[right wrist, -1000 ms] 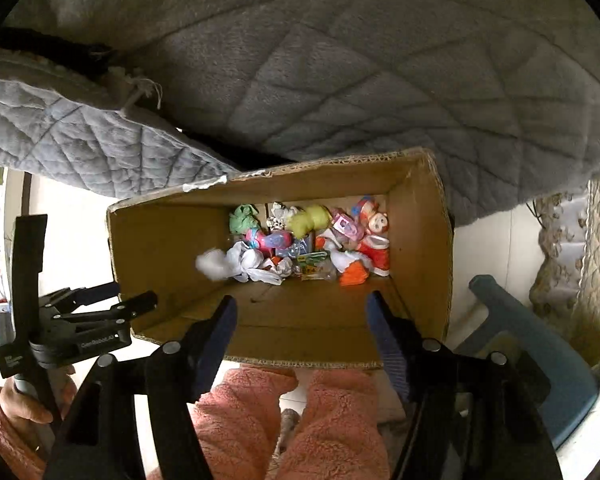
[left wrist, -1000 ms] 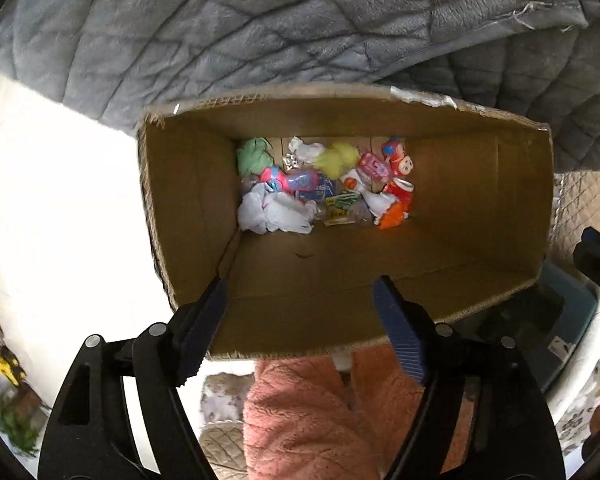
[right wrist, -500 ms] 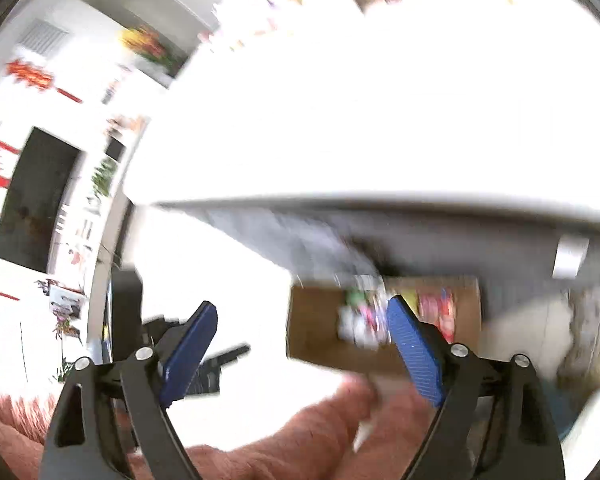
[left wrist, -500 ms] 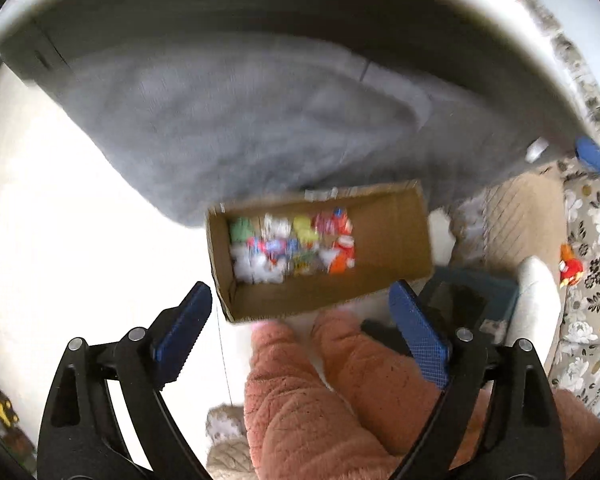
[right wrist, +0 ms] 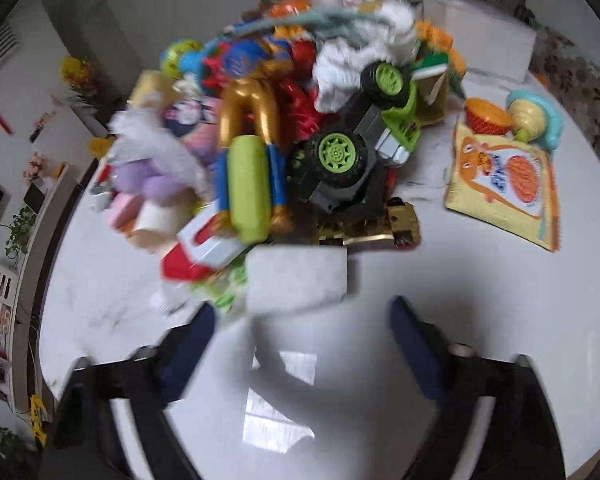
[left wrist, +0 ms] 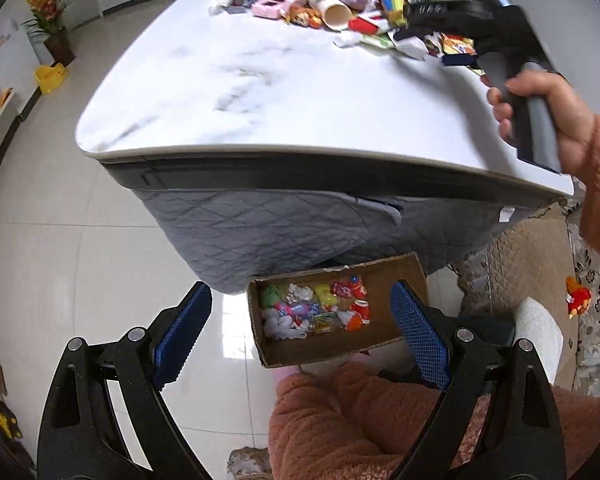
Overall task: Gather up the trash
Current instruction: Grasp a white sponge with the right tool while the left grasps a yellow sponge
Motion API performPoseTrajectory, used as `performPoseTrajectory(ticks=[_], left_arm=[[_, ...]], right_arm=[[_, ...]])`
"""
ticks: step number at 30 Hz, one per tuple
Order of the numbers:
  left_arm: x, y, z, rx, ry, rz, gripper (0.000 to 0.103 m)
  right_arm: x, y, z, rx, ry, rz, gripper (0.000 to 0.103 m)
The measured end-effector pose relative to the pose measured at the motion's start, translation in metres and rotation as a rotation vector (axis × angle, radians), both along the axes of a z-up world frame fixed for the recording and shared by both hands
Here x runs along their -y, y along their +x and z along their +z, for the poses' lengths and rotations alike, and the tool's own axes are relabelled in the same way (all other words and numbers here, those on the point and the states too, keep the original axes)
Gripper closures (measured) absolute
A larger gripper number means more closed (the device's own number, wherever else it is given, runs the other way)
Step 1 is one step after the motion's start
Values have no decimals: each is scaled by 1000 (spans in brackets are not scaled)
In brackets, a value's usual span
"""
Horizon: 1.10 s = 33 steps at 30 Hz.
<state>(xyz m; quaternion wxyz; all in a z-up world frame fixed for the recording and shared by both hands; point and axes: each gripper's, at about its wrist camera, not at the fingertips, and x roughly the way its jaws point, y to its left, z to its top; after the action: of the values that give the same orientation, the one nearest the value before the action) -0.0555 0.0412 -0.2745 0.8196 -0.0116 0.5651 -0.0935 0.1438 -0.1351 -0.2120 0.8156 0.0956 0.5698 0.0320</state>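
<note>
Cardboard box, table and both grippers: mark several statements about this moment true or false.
1. The cardboard box sits on the floor below the table's edge. True.
2. The box is empty. False: colourful trash lies in it.
3. The left gripper is shut on a wrapper. False: it is open and holds nothing.
4. The right gripper is open above the white table. True.
5. A toy truck with green wheels lies in the pile on the table. True.
6. The yellow snack packet is inside the box. False: it lies on the table.
</note>
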Motion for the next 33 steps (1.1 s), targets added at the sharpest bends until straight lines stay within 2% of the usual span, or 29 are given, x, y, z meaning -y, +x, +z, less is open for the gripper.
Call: performPoseTrajectory(ticks=[1, 6, 11, 15, 18, 20, 22, 24, 28, 30, 31, 32, 33], left_arm=[[-2, 2, 1, 2, 0, 4, 15], [-9, 19, 12, 23, -17, 33, 15], [-14, 63, 26, 61, -62, 76, 15], [-14, 129, 40, 100, -101, 112, 15], [-9, 185, 56, 140, -85, 122, 15], [1, 237, 71, 196, -17, 118, 15], [20, 282, 79, 230, 95, 36, 15], [38, 326, 77, 220, 162, -69, 15], [54, 388, 66, 155, 202, -130, 16], [61, 410, 58, 147, 248, -136, 25], [64, 418, 56, 140, 255, -149, 41], [66, 425, 54, 127, 262, -154, 73], [66, 430, 53, 111, 259, -154, 73]], right_arm=[[0, 6, -4, -16, -12, 4, 54], [13, -2, 3, -13, 41, 0, 55], [44, -66, 33, 22, 121, 7, 54], [65, -116, 50, 20, 166, -23, 54], [71, -147, 64, 34, 167, -41, 54], [75, -168, 77, 47, 175, -60, 53], [79, -174, 84, 54, 188, -88, 53], [80, -182, 89, 67, 185, -104, 53], [84, -194, 93, 73, 185, -149, 53], [89, -204, 95, 73, 187, -187, 53], [91, -209, 96, 70, 181, -200, 53], [92, -212, 95, 68, 176, -209, 53], [94, -215, 95, 63, 169, -218, 53]])
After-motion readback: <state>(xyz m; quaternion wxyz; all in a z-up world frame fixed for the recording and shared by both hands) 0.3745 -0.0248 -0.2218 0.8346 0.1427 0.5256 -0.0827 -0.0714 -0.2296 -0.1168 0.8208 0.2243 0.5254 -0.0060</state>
